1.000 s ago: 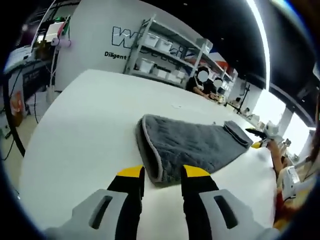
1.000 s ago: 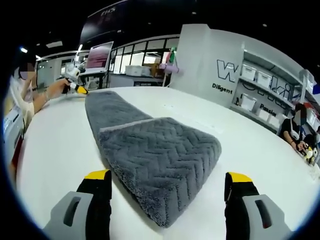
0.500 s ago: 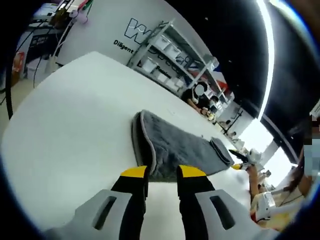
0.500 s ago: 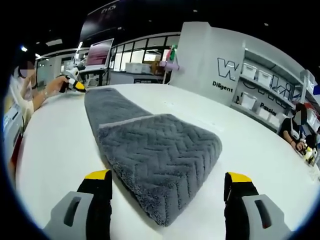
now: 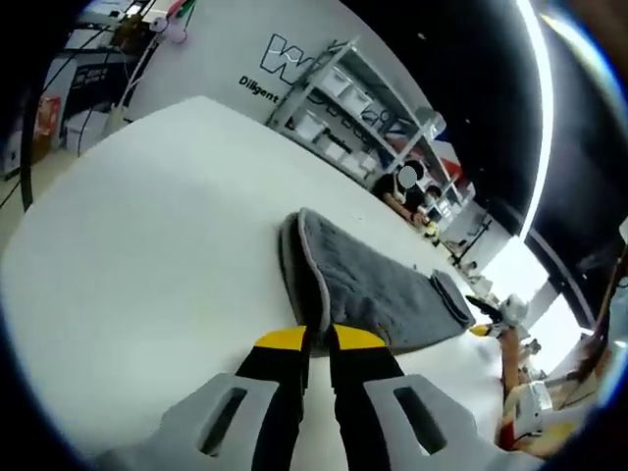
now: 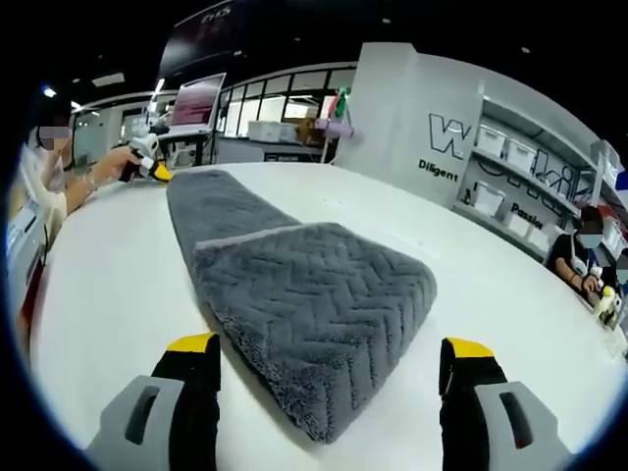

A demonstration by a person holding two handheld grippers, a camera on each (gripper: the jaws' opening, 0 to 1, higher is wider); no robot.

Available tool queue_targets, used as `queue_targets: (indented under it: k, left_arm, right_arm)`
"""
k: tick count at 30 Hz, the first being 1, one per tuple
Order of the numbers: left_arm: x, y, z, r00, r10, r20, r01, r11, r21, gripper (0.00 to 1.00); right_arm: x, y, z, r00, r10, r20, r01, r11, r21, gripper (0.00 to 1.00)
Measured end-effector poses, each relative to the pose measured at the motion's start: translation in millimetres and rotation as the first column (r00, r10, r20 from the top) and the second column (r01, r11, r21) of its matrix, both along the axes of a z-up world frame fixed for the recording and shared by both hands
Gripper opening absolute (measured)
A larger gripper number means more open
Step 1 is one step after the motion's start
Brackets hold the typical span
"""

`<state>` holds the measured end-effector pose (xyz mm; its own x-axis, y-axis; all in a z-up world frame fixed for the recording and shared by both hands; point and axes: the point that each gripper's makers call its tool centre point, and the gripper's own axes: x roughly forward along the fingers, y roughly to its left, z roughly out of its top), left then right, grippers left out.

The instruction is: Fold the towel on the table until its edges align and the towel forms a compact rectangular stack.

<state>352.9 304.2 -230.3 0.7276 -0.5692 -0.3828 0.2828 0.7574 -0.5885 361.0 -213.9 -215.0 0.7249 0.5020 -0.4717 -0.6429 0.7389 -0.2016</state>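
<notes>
Left gripper (image 5: 320, 339) pinches towel (image 5: 378, 289) edge — right gripper (image 6: 334, 355) jaws wide.

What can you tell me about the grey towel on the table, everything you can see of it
The towel is grey, plush, with a herringbone weave and a paler stitched hem. It lies flat on the white table as a long strip, its near end in the right gripper view folded back over itself into a thicker double layer. The left gripper has its jaws closed on the hemmed edge at one end. The right gripper stands open, jaws either side of the folded end without touching it.
</notes>
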Motion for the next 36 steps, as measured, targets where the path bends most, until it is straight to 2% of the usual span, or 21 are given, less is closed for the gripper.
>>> queue_targets:
  k: [3, 8, 12, 14, 17, 23, 27, 30, 36]
  left_arm:
    - [-0.9, -1, 3.4, 0.999, -0.021, 0.035, 0.020, 0.999, 0.025, 0.04]
    - [-1.9, -9, 23.7, 0.991, -0.046, 0.123, 0.049, 0.999, -0.019, 0.03]
    - [-4.5, -15, 56.0, 0.968, -0.048, 0.245, 0.075, 0.992, -0.101, 0.02]
    - [-8.3, -19, 69.3, 0.957, -0.059, 0.284, 0.102, 0.985, -0.138, 0.02]
    - [-12.5, -25, 84.1, 0.943, -0.074, 0.325, 0.132, 0.978, -0.160, 0.02]
    - [-18.8, -42, 105.7, 0.918, -0.118, 0.378, 0.201, 0.961, -0.189, 0.02]
    - [-20.6, -57, 114.5, 0.908, -0.148, 0.393, 0.246, 0.946, -0.212, 0.02]
    - [-23.9, -67, 120.0, 0.899, -0.181, 0.400, 0.281, 0.937, -0.208, 0.02]
    - [-30.4, -91, 136.4, 0.870, -0.238, 0.432, 0.349, 0.916, -0.198, 0.02]
  right_arm:
    - [0, 0, -0.4, 1.000, 0.001, -0.001, -0.001, 1.000, -0.002, 0.94]
    - [-2, 1, 2.3, 1.000, 0.005, 0.006, -0.005, 1.000, -0.001, 0.94]
    - [-3, 2, 5.7, 1.000, 0.009, 0.016, -0.009, 1.000, 0.000, 0.94]
    - [-5, 3, 7.2, 1.000, 0.014, 0.020, -0.014, 1.000, -0.001, 0.94]
    - [-7, 6, 9.5, 0.999, 0.022, 0.028, -0.022, 1.000, 0.000, 0.94]
    - [-8, 8, 11.3, 0.999, 0.033, 0.033, -0.033, 0.999, 0.001, 0.94]
    - [-8, 8, 13.0, 0.999, 0.035, 0.037, -0.035, 0.999, 0.003, 0.94]
    - [-9, 8, 14.7, 0.999, 0.036, 0.041, -0.036, 0.999, 0.004, 0.94]
    - [-9, 9, 16.8, 0.998, 0.039, 0.047, -0.039, 0.999, 0.007, 0.94]
